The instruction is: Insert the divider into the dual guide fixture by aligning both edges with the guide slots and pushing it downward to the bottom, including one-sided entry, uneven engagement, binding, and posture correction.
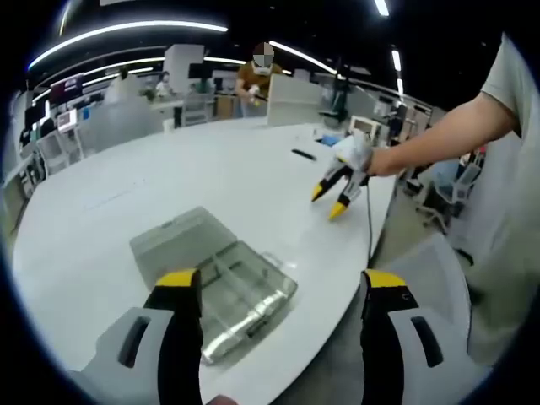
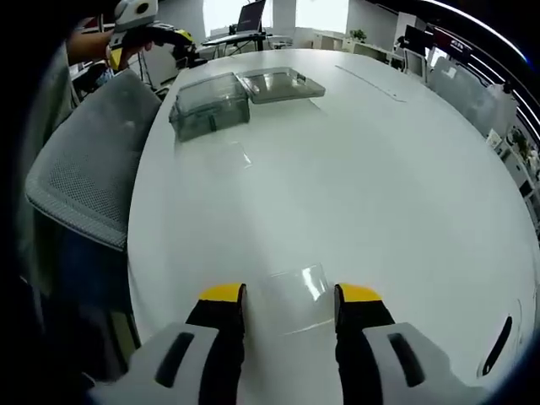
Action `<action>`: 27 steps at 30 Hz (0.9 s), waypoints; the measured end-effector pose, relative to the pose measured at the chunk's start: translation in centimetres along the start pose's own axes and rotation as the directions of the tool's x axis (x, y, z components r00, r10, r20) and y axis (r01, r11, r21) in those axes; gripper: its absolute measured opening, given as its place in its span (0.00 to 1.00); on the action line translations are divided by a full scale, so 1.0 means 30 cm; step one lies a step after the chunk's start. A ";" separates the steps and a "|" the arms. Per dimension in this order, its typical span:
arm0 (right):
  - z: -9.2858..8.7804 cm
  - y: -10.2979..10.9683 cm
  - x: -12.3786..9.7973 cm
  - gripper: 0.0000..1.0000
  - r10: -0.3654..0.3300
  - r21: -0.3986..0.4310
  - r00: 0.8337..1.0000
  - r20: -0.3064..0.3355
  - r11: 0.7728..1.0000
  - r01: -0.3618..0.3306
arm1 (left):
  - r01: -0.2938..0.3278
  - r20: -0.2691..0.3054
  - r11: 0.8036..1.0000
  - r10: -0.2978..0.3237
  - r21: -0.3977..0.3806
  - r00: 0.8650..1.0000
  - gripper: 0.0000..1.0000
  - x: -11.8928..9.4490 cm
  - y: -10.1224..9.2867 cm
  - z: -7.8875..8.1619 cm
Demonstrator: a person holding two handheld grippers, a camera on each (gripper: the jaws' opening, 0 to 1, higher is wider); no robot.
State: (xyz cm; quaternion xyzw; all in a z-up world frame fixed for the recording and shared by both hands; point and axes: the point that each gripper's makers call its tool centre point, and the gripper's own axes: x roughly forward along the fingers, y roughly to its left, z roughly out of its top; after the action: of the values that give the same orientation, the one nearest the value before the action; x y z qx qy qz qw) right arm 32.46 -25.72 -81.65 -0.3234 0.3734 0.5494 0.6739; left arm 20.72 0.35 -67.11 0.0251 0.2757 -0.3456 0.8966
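Observation:
A clear plastic fixture box (image 1: 181, 242) with its flat lid (image 1: 249, 297) laid open sits on the white table just beyond my left gripper (image 1: 281, 287), which is open and holds nothing. In the right gripper view the same box (image 2: 209, 105) and lid (image 2: 278, 84) lie at the far end of the table. A clear divider sheet (image 2: 295, 297) lies flat on the table between the fingers of my right gripper (image 2: 289, 295), which is open. From the left gripper view the right gripper (image 1: 329, 201) hovers low over the table's far edge, held by a person's hand.
A second faint clear sheet (image 2: 228, 156) lies on the table near the box. A grey mesh chair (image 2: 84, 169) stands along the table's edge. A small black item (image 2: 498, 346) rests at the right. My left gripper (image 2: 152, 38) shows beyond the box. Desks and people fill the background.

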 end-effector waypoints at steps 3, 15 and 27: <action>0.002 -0.002 0.000 0.38 0.008 -0.005 1.000 -0.004 1.000 -0.008 | 0.000 -0.002 1.000 0.000 0.000 1.000 0.75 0.001 -0.001 -0.002; -0.012 0.003 0.006 0.37 0.051 -0.052 0.997 -0.055 0.997 -0.053 | -0.008 0.003 1.000 0.008 -0.012 1.000 0.75 0.001 0.004 -0.001; -0.021 -0.005 0.005 0.30 0.045 -0.060 0.994 -0.102 0.997 -0.052 | -0.013 0.014 1.000 0.013 -0.028 1.000 0.75 -0.003 0.009 -0.006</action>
State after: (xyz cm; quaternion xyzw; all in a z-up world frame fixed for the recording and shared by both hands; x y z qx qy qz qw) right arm 32.54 -26.21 -82.11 -0.3623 0.3970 0.5602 0.6303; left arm 20.74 0.66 -67.25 0.0117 0.2740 -0.3361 0.9010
